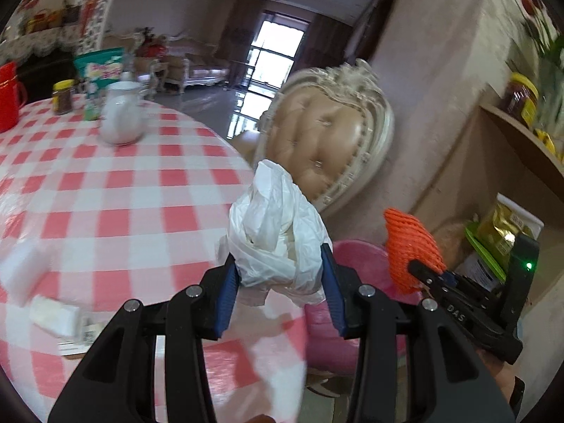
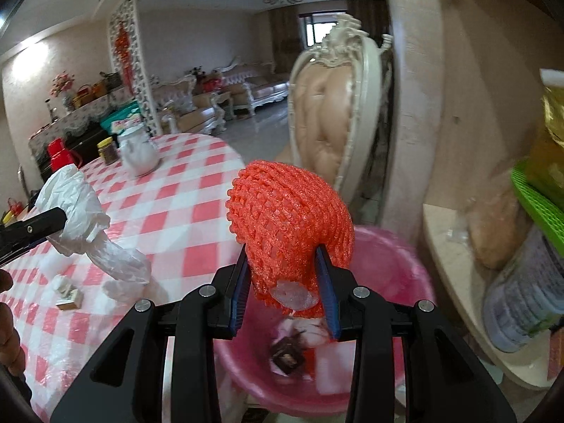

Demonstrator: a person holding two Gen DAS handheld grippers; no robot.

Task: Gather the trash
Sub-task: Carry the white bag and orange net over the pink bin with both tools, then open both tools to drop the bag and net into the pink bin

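left gripper [image 1: 278,275]: jaws narrowed onto a crumpled white plastic bag [image 1: 278,232], blue pads pressing both sides; bag bulges up past the fingertips, loose tail hangs below them
right gripper [image 2: 285,275]: jaws close together, clamped on an orange foam fruit net [image 2: 292,222]; net domes above the fingertips, a clear bit of film shows at its lower end between the pads
bag position: between the left fingers, over the table edge; seen from the right wrist view it sits far left of the right fingers
net position: between the right fingers, directly above the pink bin [image 2: 394,268]; from the left wrist view it is right of the left fingers, apart from the bag
pink bin: below and just beyond the right fingertips, right of the left fingers; holds wrappers and paper scraps, contents blurred
table [image 1: 116,190]: red-white check cloth, left of both grippers
on table: white teapot [image 1: 121,116], brown jar [image 1: 63,97], red jug [image 1: 8,95], teal packet [image 1: 100,67], all well beyond the left fingers; white blocks and a small box near left fingers, blurred
chair [image 1: 328,137]: tufted tan back, cream frame, beyond both fingertips
shelf [image 2: 469,282]: right of right fingers, jars and packets, blurred
hand: part visible at left edge of the right wrist view
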